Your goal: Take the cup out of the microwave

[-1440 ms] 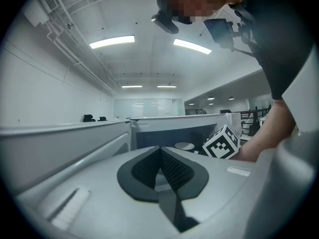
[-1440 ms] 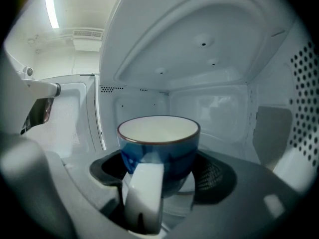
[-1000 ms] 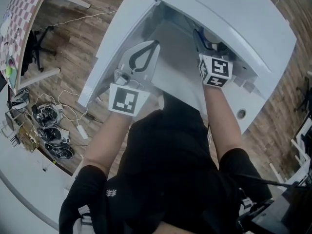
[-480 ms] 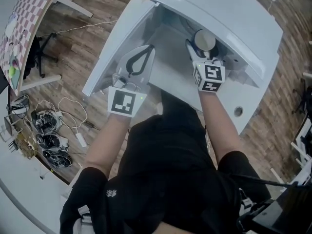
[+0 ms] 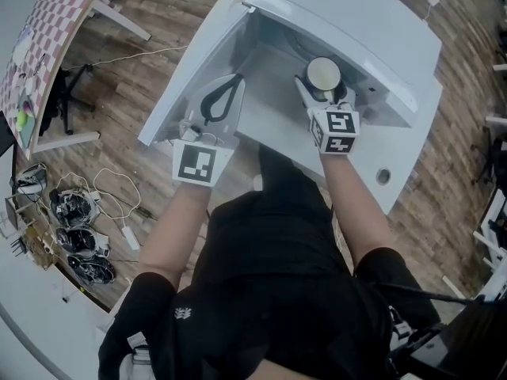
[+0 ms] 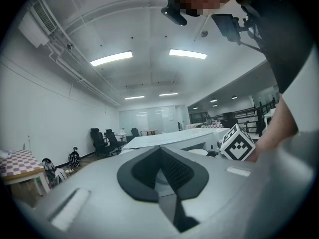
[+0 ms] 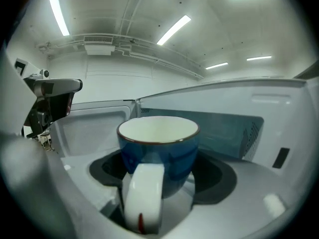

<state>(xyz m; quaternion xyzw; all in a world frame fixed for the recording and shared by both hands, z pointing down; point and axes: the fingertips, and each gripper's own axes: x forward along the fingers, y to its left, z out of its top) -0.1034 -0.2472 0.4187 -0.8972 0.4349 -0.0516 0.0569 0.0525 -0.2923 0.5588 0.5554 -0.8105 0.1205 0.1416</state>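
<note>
My right tongs (image 7: pixel 160 176) are clenching the blue cup (image 7: pixel 158 148) between the pads, its white handle (image 7: pixel 142 198) pointing back toward me. The cup is hanging upright and looks empty. In the head view it is showing just in front of the top edge of the white microwave (image 5: pixel 356 22), so I am judging it to be at the mouth of the cavity, nearly clear of it. My left tongs (image 6: pixel 160 156) are closed on nothing, hovering over the open door (image 5: pixel 178 93) at the left, and I cannot tell whether they are touching it. What is left, as I am reading it, is drawing the cup fully clear and setting it down somewhere.
</note>
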